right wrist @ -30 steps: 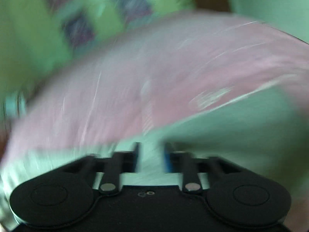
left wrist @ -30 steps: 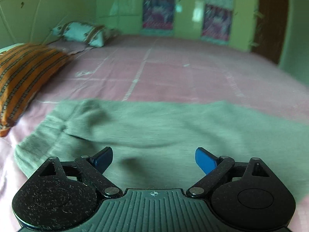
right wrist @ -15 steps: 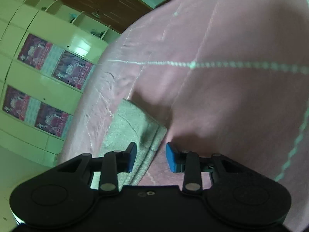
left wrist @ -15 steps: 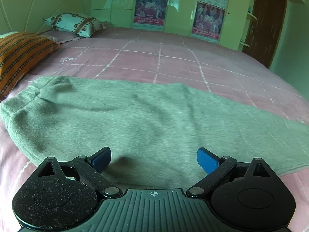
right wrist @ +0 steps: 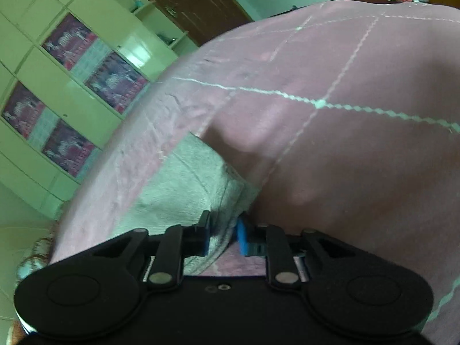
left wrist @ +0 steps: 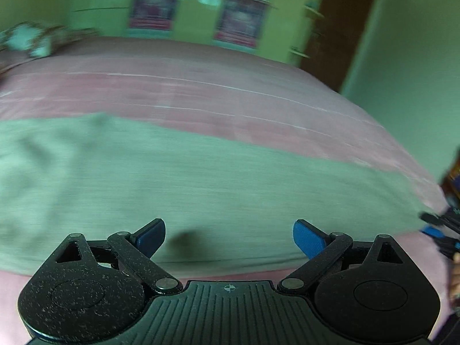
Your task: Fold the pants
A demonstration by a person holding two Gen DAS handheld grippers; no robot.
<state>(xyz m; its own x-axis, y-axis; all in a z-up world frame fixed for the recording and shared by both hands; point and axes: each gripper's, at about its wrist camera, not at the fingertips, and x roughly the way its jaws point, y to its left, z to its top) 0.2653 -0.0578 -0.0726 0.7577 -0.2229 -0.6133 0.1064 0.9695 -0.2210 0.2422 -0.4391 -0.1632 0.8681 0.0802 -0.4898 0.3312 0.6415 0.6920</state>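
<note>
Grey-green pants [left wrist: 178,178] lie flat across the pink bedspread [left wrist: 201,92], running from left to right in the left wrist view. My left gripper [left wrist: 229,238] is open and empty, hovering just above the pants near their front edge. In the right wrist view my right gripper [right wrist: 222,237] is nearly shut, its blue pads around the cuff end of the pants [right wrist: 195,184]. The right gripper also shows at the right edge of the left wrist view [left wrist: 442,230].
The bedspread [right wrist: 345,149] has a light grid of stitched lines and a few bumps. A patterned pillow [left wrist: 26,40] lies at the far left. Green cupboards with posters [right wrist: 69,92] and a brown door [left wrist: 336,31] stand behind the bed.
My left gripper has swung right along the pants; the orange pillow has left view. My right gripper has closed in on the pants' cuff, which now sits between its pads.
</note>
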